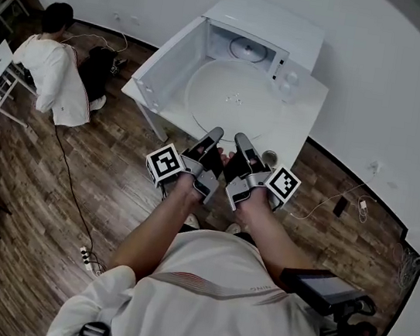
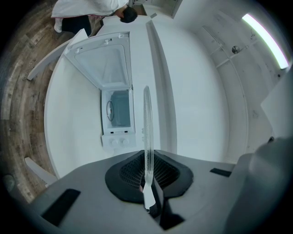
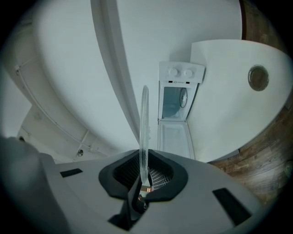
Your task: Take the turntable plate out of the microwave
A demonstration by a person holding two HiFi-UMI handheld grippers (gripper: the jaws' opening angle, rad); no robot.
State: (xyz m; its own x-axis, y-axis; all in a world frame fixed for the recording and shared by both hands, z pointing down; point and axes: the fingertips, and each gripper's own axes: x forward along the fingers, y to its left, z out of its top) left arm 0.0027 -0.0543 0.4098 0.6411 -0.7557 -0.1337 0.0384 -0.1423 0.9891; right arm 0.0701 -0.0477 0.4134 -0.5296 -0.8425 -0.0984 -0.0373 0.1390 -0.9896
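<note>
Presently, plate: large clear round glass turntable plate (image 1: 232, 100), held roughly level at the centre of the head view, outside and in front of the oven cavity, above the table.
Feel: probably stiff, fairly heavy for so thin a disc, smooth and slippery, breakable; likely to chip on a knock against door or table edge.
Hold: best taken at the rim, at two points on the near edge as now, pads flat on both faces; no tilting, with most of the weight far beyond the grip.
Left gripper (image 1: 215, 134): narrowed almost closed, pads pinching the thin rim, seen edge-on between them in the left gripper view.
Right gripper (image 1: 240, 140): likewise clamped on the rim, just beside the left one.
Microwave: white boxy microwave oven (image 1: 293, 27), upper centre, hinged door (image 1: 171, 63) swung open to the left; ring-like part (image 1: 247, 49) visible inside.
Table: white tabletop (image 1: 298, 129) beneath, seemingly fit for a set-down.
</note>
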